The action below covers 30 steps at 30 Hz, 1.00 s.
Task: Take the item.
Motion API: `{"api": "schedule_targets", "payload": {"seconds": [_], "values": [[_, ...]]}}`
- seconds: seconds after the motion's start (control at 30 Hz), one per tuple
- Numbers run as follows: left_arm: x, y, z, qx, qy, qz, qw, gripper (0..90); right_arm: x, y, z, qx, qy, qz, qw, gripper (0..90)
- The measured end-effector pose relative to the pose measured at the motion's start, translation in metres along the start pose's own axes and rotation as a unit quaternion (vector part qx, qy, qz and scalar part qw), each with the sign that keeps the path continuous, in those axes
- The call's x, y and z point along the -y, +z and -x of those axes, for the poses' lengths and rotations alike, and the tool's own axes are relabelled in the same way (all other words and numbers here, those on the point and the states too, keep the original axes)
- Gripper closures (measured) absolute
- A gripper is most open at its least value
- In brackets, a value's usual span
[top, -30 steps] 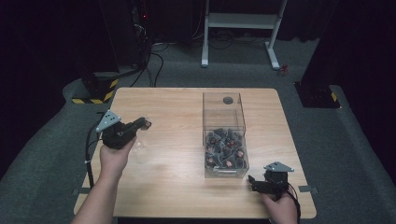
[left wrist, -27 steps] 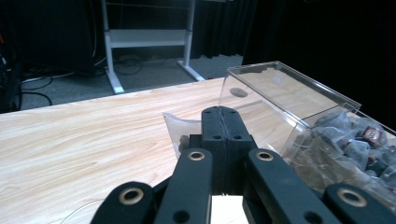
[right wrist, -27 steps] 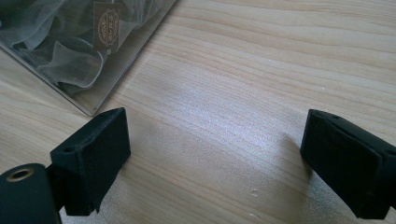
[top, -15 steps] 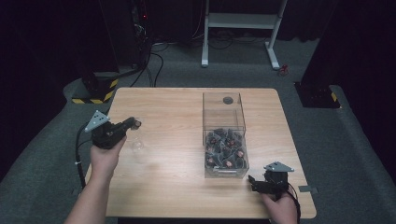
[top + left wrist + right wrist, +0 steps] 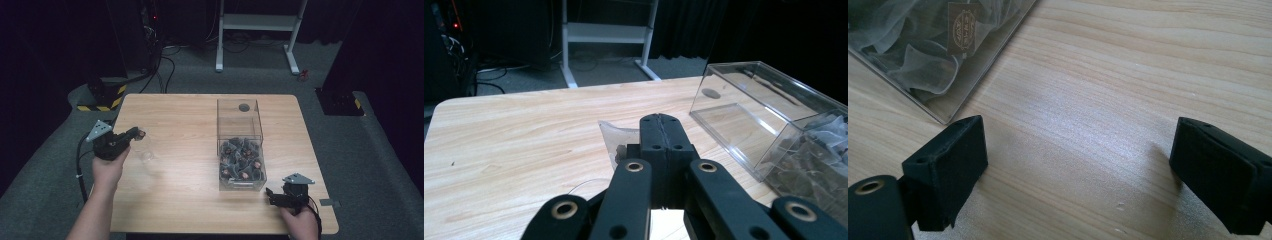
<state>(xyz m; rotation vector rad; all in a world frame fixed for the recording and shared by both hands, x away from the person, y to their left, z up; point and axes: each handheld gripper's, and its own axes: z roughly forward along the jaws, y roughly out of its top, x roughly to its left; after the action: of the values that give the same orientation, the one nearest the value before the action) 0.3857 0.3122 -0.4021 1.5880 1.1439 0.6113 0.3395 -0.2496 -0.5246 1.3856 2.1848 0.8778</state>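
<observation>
The left gripper (image 5: 134, 134), near the tabletop's (image 5: 190, 200) left edge, holds a clear plastic bag (image 5: 620, 137) between closed jaws. The right gripper (image 5: 1078, 165) rests near the front right corner with jaws wide.

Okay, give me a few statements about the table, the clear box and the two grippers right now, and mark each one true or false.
1. The right gripper has its jaws spread apart. True.
2. The left gripper is wide open. False: its jaws are pressed together on a clear wrapper.
3. The clear box holds wrapped items at its near end. True.
4. The right gripper is inside the box. False: it rests on the wooden table beside the box's near corner.
</observation>
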Motion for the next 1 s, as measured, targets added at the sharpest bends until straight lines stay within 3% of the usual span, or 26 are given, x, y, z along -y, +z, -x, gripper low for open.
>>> {"api": "schedule_targets", "payload": {"seconds": [0.3, 0.8, 1.0], "values": [[0.008, 0.005, -0.006, -0.010, -0.003, -0.017, 0.9998, 90.0, 0.000, 0.000, 0.000, 0.000, 0.000, 0.000, 1.0000, 8.2], [0.013, 0.016, -0.008, -0.027, 0.013, -0.049, 0.9983, 90.0, 0.000, 0.000, 0.000, 0.000, 0.000, 0.000, 1.0000, 8.2], [0.019, 0.018, -0.011, -0.029, 0.006, -0.056, 0.9980, 90.0, 0.000, 0.000, 0.000, 0.000, 0.000, 0.000, 1.0000, 8.2]]}}
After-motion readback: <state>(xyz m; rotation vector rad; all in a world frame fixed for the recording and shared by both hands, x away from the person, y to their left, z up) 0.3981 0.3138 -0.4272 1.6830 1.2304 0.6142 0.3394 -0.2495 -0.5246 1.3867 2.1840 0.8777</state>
